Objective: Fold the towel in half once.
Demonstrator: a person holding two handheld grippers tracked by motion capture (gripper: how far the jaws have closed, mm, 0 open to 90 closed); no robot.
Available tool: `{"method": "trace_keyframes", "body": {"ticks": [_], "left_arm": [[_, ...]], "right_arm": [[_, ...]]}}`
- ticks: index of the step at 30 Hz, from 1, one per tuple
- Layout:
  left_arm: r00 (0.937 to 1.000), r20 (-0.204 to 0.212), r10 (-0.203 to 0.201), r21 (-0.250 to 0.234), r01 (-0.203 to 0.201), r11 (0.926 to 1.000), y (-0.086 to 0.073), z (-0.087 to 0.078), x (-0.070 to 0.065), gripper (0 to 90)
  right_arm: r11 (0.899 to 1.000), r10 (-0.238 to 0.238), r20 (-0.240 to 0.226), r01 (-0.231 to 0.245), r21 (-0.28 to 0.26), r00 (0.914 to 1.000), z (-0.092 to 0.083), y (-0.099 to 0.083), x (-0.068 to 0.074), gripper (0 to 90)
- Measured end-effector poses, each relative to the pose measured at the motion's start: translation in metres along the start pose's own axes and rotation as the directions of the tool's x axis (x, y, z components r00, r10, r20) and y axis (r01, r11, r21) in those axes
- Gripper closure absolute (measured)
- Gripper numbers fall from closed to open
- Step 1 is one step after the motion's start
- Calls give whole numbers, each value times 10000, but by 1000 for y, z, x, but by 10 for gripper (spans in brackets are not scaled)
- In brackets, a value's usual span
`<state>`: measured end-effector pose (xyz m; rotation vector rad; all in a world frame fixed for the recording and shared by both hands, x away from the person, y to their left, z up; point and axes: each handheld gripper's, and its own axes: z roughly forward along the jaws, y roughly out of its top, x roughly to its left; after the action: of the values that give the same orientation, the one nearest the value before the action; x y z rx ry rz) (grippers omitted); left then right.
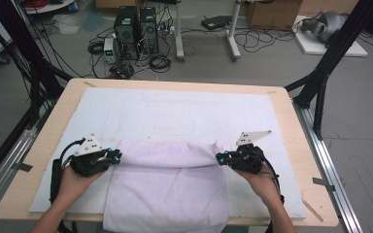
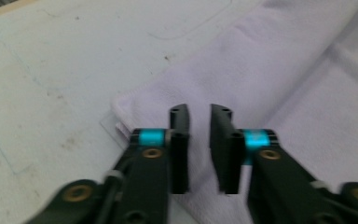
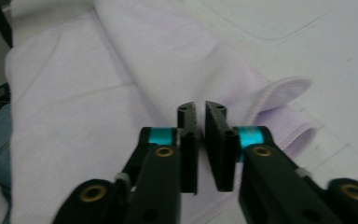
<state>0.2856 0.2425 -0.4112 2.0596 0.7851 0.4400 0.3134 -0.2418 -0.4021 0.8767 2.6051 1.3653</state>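
A lavender towel [image 1: 167, 187] lies folded on the white mat [image 1: 175, 109], its near part hanging over the table's front edge. My left gripper [image 1: 118, 156] is at the towel's far left corner and my right gripper [image 1: 219, 158] at its far right corner, both pointing inward. In the left gripper view the jaws [image 2: 199, 112] stand a little apart above the towel's folded corner [image 2: 284, 88], with nothing between them. In the right gripper view the jaws [image 3: 199, 108] show a narrow gap over the towel [image 3: 98, 93], near its curled corner [image 3: 284, 88], gripping nothing.
The wooden table [image 1: 291, 121] has bare mat behind the towel. Black frame posts [image 1: 330, 53] stand at both far corners and a metal rail [image 1: 328, 160] runs along the right side. Computer towers [image 1: 136, 31] and cables sit on the floor beyond.
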Motion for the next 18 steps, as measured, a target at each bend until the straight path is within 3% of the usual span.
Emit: {"method": "trace_keyframes", "body": {"ticks": [3,6,12,16,18], "left_arm": [[10000,-51,-22,-19,22,10000,4,-4,3,591],[9993,-301,-222,-118,219,9997,12,2,16,584],[9933,-611,-976,579,1012,9932,9,42,40,559],[9874,-533,-1492,1097,1543,9819,4,62,48,545],[9866,-329,-1597,1018,1622,9815,3,65,49,617]], "right_arm": [[9995,-140,124,144,-268,9998,-7,5,3,657],[9992,-291,687,309,-249,9972,-8,17,-3,591],[9971,288,1277,-375,657,9914,27,20,-34,477],[9910,806,1164,-921,973,9899,44,17,-46,475],[9887,760,1128,-895,1200,9907,49,16,-47,558]]}}
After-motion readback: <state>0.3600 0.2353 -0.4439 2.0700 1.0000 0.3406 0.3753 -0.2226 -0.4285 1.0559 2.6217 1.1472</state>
